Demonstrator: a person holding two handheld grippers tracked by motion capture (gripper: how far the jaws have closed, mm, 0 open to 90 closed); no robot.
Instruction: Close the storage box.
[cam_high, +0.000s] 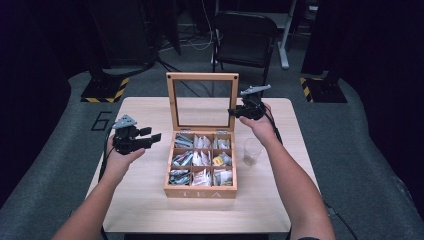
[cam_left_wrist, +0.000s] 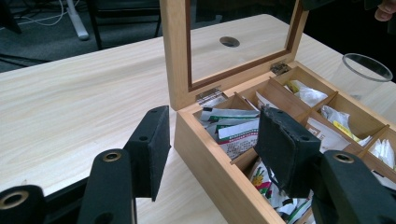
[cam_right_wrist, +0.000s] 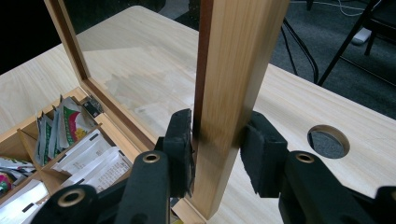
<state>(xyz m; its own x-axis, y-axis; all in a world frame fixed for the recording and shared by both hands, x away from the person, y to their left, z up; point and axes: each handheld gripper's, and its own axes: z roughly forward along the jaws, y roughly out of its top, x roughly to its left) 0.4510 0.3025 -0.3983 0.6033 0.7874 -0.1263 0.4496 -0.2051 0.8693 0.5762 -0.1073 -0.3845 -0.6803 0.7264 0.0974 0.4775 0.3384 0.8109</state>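
Note:
A wooden tea box (cam_high: 200, 192) marked TEA stands mid-table, its compartments full of tea bags (cam_high: 202, 160). Its glass lid (cam_high: 202, 77) stands upright and open. My right gripper (cam_high: 231, 112) is at the lid's right edge; in the right gripper view the pads (cam_right_wrist: 180, 140) of that gripper (cam_right_wrist: 216, 126) press both faces of the lid's wooden frame (cam_right_wrist: 233, 70). My left gripper (cam_high: 152, 135) hovers left of the box, jaws apart with nothing between them. In the left gripper view that gripper (cam_left_wrist: 212, 121) points at the box's near corner (cam_left_wrist: 210, 154).
A clear plastic cup (cam_high: 251, 151) stands just right of the box, under my right forearm. The table has a round cable hole (cam_right_wrist: 328, 141) behind the lid. A black folding chair (cam_high: 245, 35) stands on the floor beyond the table's far edge.

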